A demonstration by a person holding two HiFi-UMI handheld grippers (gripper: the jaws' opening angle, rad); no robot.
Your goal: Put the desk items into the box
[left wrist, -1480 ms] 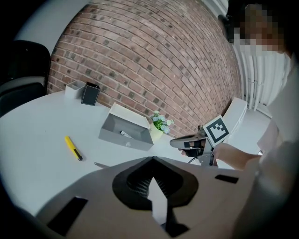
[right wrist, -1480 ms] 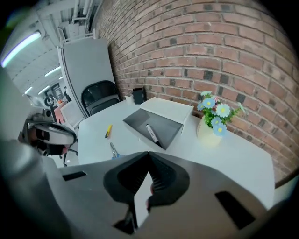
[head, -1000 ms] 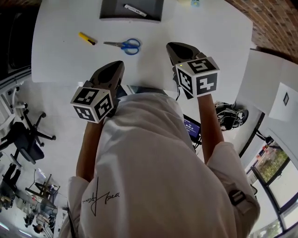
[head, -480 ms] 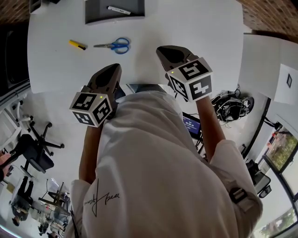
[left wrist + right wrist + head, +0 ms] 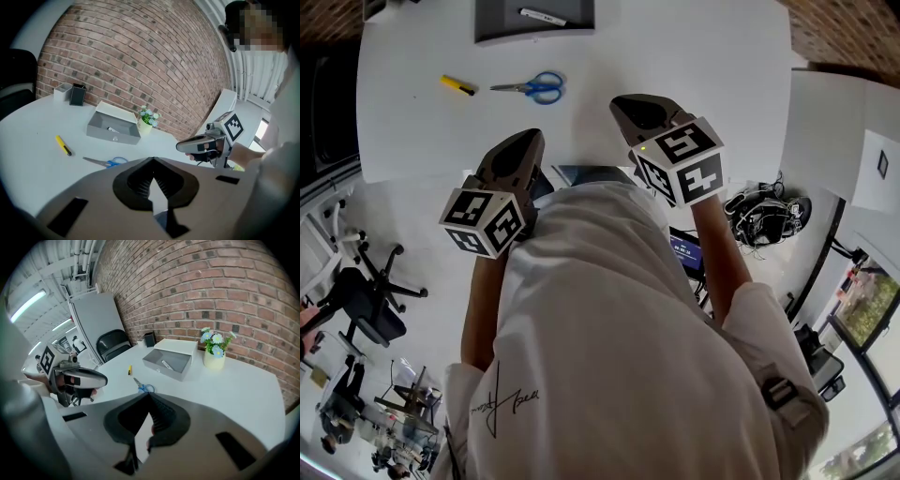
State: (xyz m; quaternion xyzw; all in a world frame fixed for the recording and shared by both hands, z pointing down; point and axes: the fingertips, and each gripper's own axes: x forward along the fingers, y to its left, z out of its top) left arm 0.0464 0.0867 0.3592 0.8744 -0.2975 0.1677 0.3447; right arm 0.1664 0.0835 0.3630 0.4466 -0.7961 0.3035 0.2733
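On the white table (image 5: 694, 56): a gray box (image 5: 534, 36), blue scissors (image 5: 530, 87) and a yellow pen (image 5: 457, 85) lie well apart from both claws.
Box: it sits at the far side of the table. Its top is open, and a white marker (image 5: 542, 16) lies inside it.
Scissors: they lie flat on the table, between the box and the claws. They are closed.
Yellow pen: it lies near the scissors, on the side where the blades point. It has a dark tip.
Left claw (image 5: 152, 161): its two jaws are pressed together and hold nothing. It hangs over the near edge of the table.
Right claw (image 5: 149, 397): its jaws are pressed together too, with nothing in them. It also hangs over the near edge, beside the left claw.
Flower pot (image 5: 214, 357): a small pot with blue and white flowers stands just beside one end of the box.
Cups (image 5: 70, 93): a white one and a black one stand side by side, past the box, near the brick wall (image 5: 140, 61).
Person (image 5: 609, 356): wears a white shirt and holds one claw in each hand.
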